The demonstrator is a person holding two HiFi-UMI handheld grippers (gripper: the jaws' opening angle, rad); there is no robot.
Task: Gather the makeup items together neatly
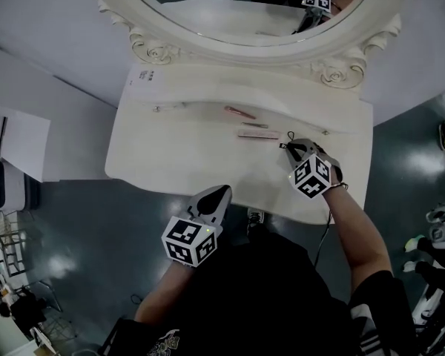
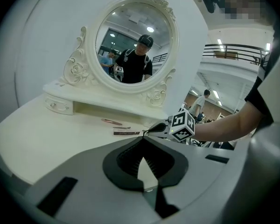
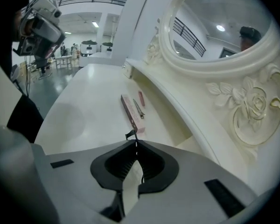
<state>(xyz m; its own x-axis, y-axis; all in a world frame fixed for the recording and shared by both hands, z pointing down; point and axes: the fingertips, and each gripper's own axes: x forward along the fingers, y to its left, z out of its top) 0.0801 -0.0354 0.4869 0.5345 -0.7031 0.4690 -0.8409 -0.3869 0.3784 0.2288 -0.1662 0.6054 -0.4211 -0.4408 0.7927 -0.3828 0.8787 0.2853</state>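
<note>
Well, from the left: a slim pale stick (image 1: 168, 107) lies alone along the shelf foot of the white dressing table (image 1: 163, 162); the label (image 1: 150, 76) above it is too small for me to read. My left gripper (image 1: 221, 190) hovers at the front edge, jaws together, empty. Mid-table a pink pencil (image 1: 239, 112), a hair clip (image 1: 256, 124) and a long pink box (image 1: 258, 134) lie close, long axes left-right. My right gripper (image 1: 288, 145) is clamped on a small black pin (image 3: 130, 134) near the box's right end. Glossy grey floor (image 1: 96, 221), carved oval mirror (image 1: 334, 71).
</note>
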